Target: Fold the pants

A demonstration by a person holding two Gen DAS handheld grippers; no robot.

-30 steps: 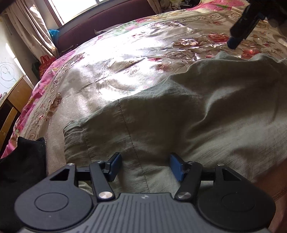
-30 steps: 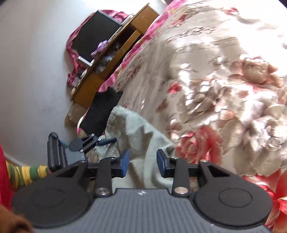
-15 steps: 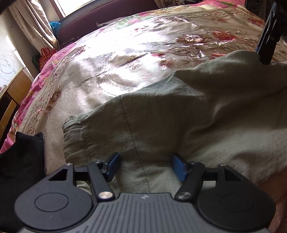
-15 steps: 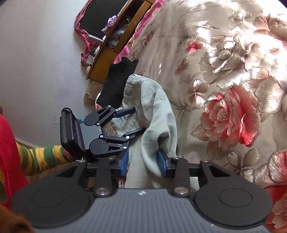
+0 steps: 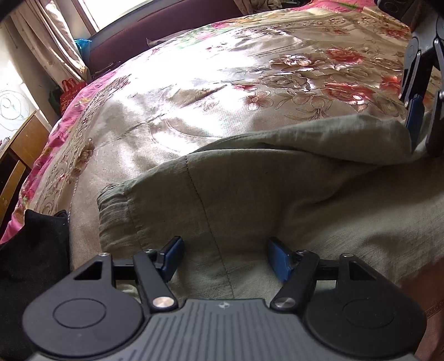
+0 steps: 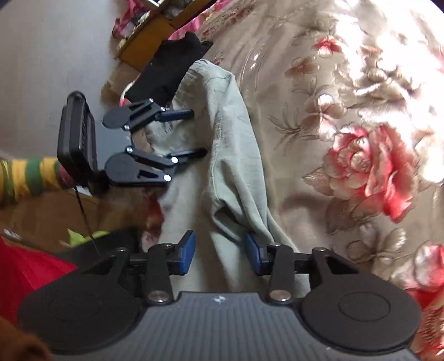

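Observation:
Grey-green pants (image 5: 263,194) lie on a floral bedspread, elastic cuff (image 5: 116,219) at lower left. My left gripper (image 5: 224,258) is open, its blue pads straddling the cloth near the cuff; it also shows in the right wrist view (image 6: 194,133). My right gripper (image 6: 219,252) is open around a raised fold of the pants (image 6: 230,155). In the left wrist view the right gripper (image 5: 421,125) stands at the pants' far right edge.
The floral bedspread (image 5: 222,83) stretches toward a dark headboard (image 5: 166,25) and window. A black garment (image 5: 30,250) lies at the bed's left edge. A wooden cabinet (image 6: 149,36) stands on the floor beside the bed.
My right gripper has come down onto the far edge of the pants, with a fold now between its fingers. My left gripper has stayed over the cuff end, open.

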